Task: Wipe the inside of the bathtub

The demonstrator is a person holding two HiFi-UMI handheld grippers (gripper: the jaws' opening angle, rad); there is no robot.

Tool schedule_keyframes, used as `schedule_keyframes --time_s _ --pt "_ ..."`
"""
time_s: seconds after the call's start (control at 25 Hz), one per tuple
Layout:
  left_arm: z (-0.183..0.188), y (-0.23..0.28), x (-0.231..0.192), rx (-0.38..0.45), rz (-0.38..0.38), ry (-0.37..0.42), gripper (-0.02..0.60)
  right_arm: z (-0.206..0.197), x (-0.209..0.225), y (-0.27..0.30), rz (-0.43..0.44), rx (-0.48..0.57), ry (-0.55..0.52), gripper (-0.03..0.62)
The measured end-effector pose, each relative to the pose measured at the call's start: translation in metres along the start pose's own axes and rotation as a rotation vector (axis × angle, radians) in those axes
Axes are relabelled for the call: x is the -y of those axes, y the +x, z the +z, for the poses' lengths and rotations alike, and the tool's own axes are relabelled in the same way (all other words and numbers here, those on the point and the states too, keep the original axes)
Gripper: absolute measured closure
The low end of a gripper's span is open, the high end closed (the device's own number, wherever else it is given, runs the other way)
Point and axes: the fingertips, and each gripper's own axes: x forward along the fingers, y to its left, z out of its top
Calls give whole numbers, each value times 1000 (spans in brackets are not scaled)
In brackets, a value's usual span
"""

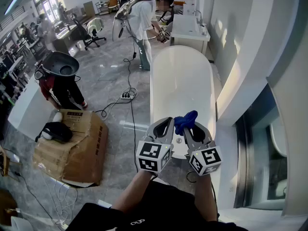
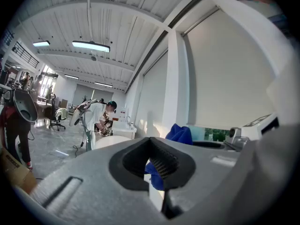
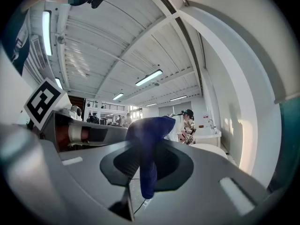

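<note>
**Right gripper pinching the cloth over the tub's near end**

The right gripper (image 1: 193, 128) is clamping a blue cloth (image 1: 185, 121) between its jaws. In the right gripper view the cloth is bulging up over the jaw tips and hanging down through the hollow behind them. The left gripper (image 1: 164, 124) is hovering just beside it, with its jaws closed together. In the left gripper view the cloth is showing only past the tips and through the hollow, not between the jaws.

Both grippers are hanging above the near end of the white tub (image 1: 183, 76), which is running lengthwise away from the person alongside the white wall. The cloth is sitting over the tub's near rim, between the two gripper tips and nearer the right one. Whether it is touching the tub is not clear.

A person (image 1: 143, 18) is bending over at the far end of the tub, beside a washbasin (image 1: 190, 29). A box (image 1: 72, 150) is lying on the floor (image 1: 108, 71) to the left of the tub, with a black bag (image 1: 57, 131) resting on its far corner. A cable (image 1: 131, 88) is trailing across the floor between the box and the tub.
</note>
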Motion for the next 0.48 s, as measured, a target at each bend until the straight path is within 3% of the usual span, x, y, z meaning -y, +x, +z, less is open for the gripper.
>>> schedule_keyframes --time_s 0.12,0.48 --pt "-7 -5 -6 -23 23 38 580 -9 -4 1 1 -19 10 529" --pt "-16 1 -17 -43 36 19 580 -19 7 8 -24 -33 26 528"
